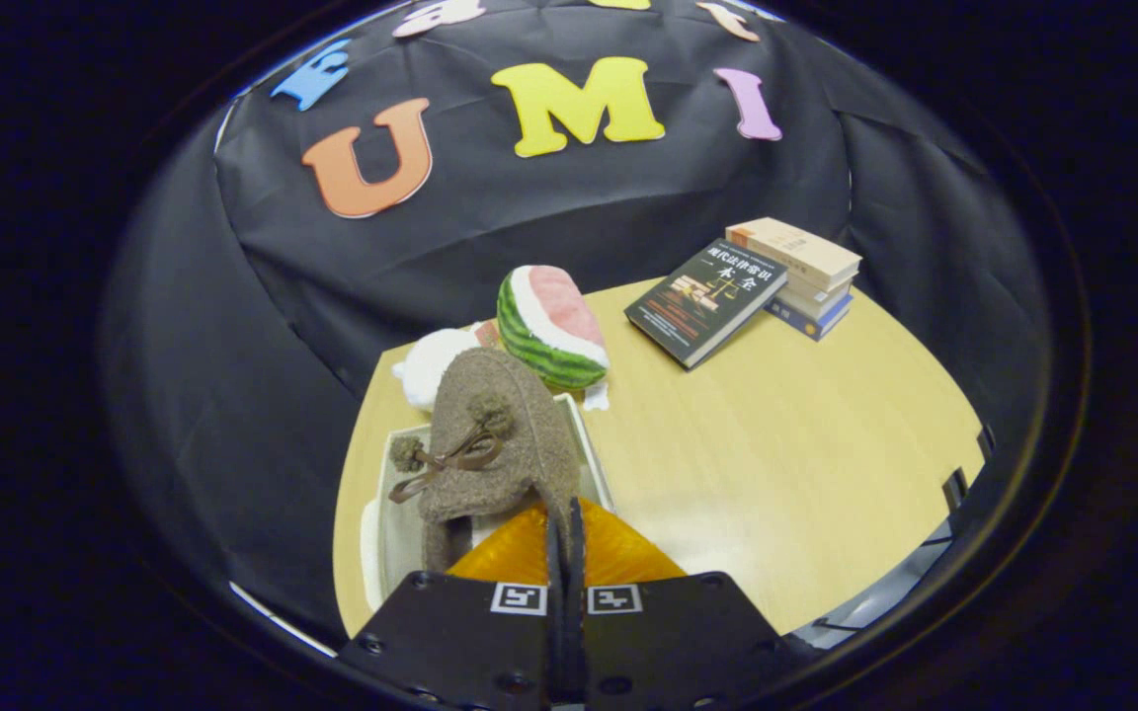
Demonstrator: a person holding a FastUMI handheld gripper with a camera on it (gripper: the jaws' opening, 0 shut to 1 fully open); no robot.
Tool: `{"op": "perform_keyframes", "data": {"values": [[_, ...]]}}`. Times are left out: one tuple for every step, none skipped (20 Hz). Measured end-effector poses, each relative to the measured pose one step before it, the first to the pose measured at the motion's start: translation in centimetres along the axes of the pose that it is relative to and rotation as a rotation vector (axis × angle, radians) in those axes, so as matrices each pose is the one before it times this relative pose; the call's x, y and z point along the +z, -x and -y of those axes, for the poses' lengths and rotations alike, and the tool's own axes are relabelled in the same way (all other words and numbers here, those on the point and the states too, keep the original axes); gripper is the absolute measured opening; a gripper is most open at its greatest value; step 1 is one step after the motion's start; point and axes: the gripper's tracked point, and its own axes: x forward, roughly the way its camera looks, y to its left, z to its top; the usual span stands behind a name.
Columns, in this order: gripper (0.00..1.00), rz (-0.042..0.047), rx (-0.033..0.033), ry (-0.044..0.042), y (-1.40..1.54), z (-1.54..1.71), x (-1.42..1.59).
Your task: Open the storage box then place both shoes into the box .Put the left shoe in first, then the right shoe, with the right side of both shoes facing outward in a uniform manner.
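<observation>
A brown fuzzy shoe [495, 444] with a dark bow and pom-poms hangs just ahead of my fingers, toe pointing away. My gripper [565, 528] is shut on the thin edge of the shoe's opening, on its right side, with the fingers nearly touching. Under the shoe stands the white storage box [591, 449], open. The shoe covers most of the box's inside, so I cannot tell whether another shoe lies in it, or whether this shoe touches the bottom.
A watermelon plush [551, 326] and a white plush [434, 365] sit just beyond the box. A dark book [707, 301] leans on a stack of books [806, 272] at the far right. The wooden table [786, 464] stretches right of the box.
</observation>
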Motion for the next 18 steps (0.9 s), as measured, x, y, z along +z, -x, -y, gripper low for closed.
{"op": "perform_keyframes", "data": {"values": [[0.00,0.00434,-0.01670,0.01731,-0.544,-0.006,-0.213],[0.00,-0.00077,-0.01685,0.01246,-0.414,0.093,-0.325],[0.00,-0.00346,-0.01788,0.00848,-0.379,0.110,-0.371],[0.00,-0.00254,-0.01917,0.00801,-0.281,0.173,-0.308],[0.00,-0.00241,-0.02058,0.00399,-0.405,-0.227,-0.438],[0.00,-0.00178,-0.01512,0.00382,-0.322,0.151,-0.264],[0.01,-0.00431,-0.01154,0.00412,-0.365,-0.053,-0.240],[0.01,-0.00389,-0.00279,0.00379,-0.114,-0.084,-0.165],[0.01,-0.00298,-0.00393,0.00633,-0.295,-0.104,-0.151],[0.03,-0.00239,0.00172,0.00361,-0.040,-0.114,-0.254],[0.05,0.00188,0.00907,0.00255,-0.170,-0.426,0.075],[0.11,0.00446,0.01135,0.00432,0.084,-0.198,0.035],[0.12,0.01730,0.00136,0.00720,0.050,-0.109,0.450],[0.14,0.02464,0.00042,0.01487,0.215,-0.029,0.817],[0.14,0.01549,0.00590,0.00931,0.159,-0.166,0.426],[0.14,0.01282,0.01158,0.00549,0.199,-0.142,0.399],[0.15,0.01600,0.01146,0.00542,0.314,-0.194,0.536],[0.26,0.01815,0.00337,0.00741,0.376,0.098,0.474]]}}
